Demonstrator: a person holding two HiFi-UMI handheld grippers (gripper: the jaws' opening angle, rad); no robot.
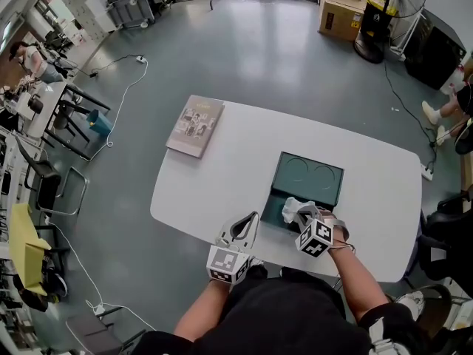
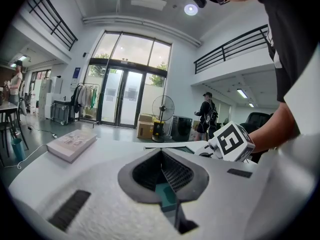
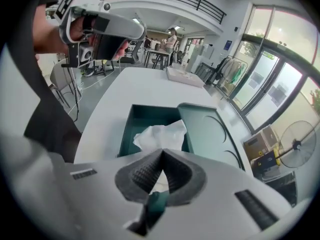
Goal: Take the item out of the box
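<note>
Head view: white tabletop (image 1: pixel 222 191) with rounded corners and a smooth matte surface. A flat rectangular book (image 1: pixel 196 126) with a pale cover lies at the far left corner, well apart from everything else. A dark green box (image 1: pixel 272 209), shallow and rectangular, sits near the front edge. Its lid (image 1: pixel 309 174) is folded back flat, with two round impressions in it. White crumpled paper (image 1: pixel 295 210) sits in the box tray. The right hand-held gripper (image 1: pixel 303 217) has its tips at the paper. The left hand-held gripper (image 1: pixel 255 216) is just left of the box, tips meeting.

Left gripper view: left hand-held gripper (image 2: pixel 161 153) has its ribbed dark pads drawn together with nothing between them. The white body is textured, with a grey foam collar. The book (image 2: pixel 72 143) lies on the tabletop (image 2: pixel 110 149) to the left. The right gripper's marker cube (image 2: pixel 231 141) is at right. A pedestal fan (image 2: pixel 162 109) stands by the glass doors.

Right gripper view: right hand-held gripper (image 3: pixel 162 151) is closed, ribbed pads pinching the near edge of the crumpled paper (image 3: pixel 160 134). The paper is thin and creased, with white showing in the gap below the tips. The rest of it is inside the box (image 3: pixel 131 126), beside the lid (image 3: pixel 207 134). The left hand-held gripper (image 3: pixel 107 29) is raised at upper left.
</note>
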